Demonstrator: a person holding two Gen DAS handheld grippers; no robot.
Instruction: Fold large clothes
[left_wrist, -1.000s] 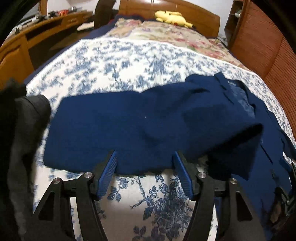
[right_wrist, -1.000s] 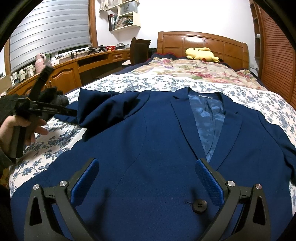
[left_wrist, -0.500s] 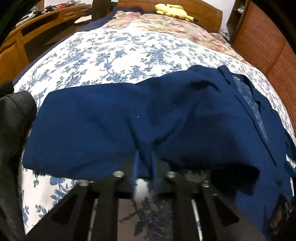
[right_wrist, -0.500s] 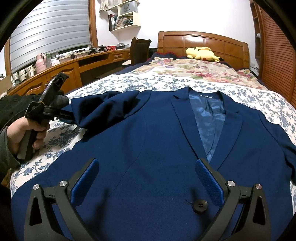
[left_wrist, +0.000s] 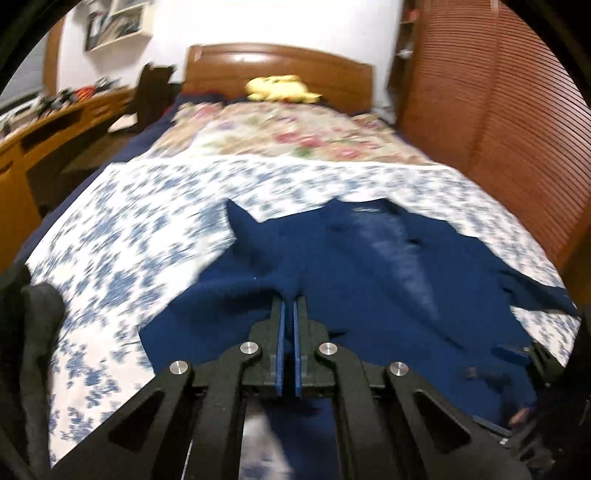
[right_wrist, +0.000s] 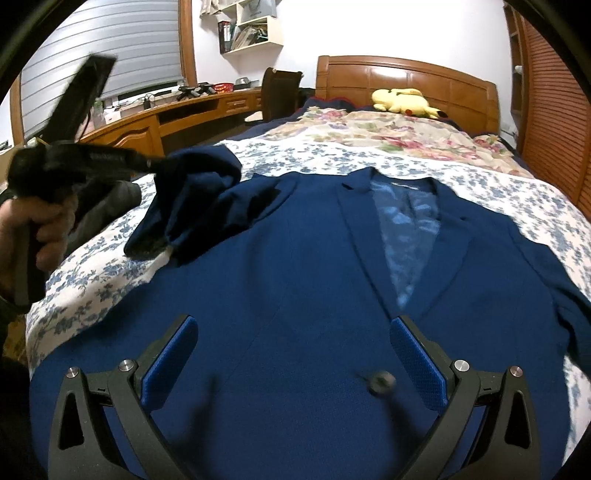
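A: Where is the jacket (right_wrist: 295, 280)?

B: It lies face up on the blue-flowered bedspread (right_wrist: 480, 177), filling the middle and lower part of the right wrist view, collar toward the headboard (right_wrist: 406, 75), pale lining showing at the open front. A dark button (right_wrist: 382, 382) sits low in the frame.

A: And the left gripper (left_wrist: 289, 306)?

B: Its blue pads have just closed to a narrow slit, pinching a fold of the sleeve (right_wrist: 195, 199). In the right wrist view the sleeve hangs bunched at the left of the frame, lifted off the bedspread, with a hand (right_wrist: 40, 225) around the tool's grip.

A: The right gripper (right_wrist: 291, 358)?

B: Spread wide at the bottom of its own view, above the jacket's front; nothing sits between the pads.

A: Anything else?

B: A yellow plush toy (right_wrist: 402, 99) rests by the headboard, and a wooden desk (right_wrist: 166, 118) runs along the upper left.
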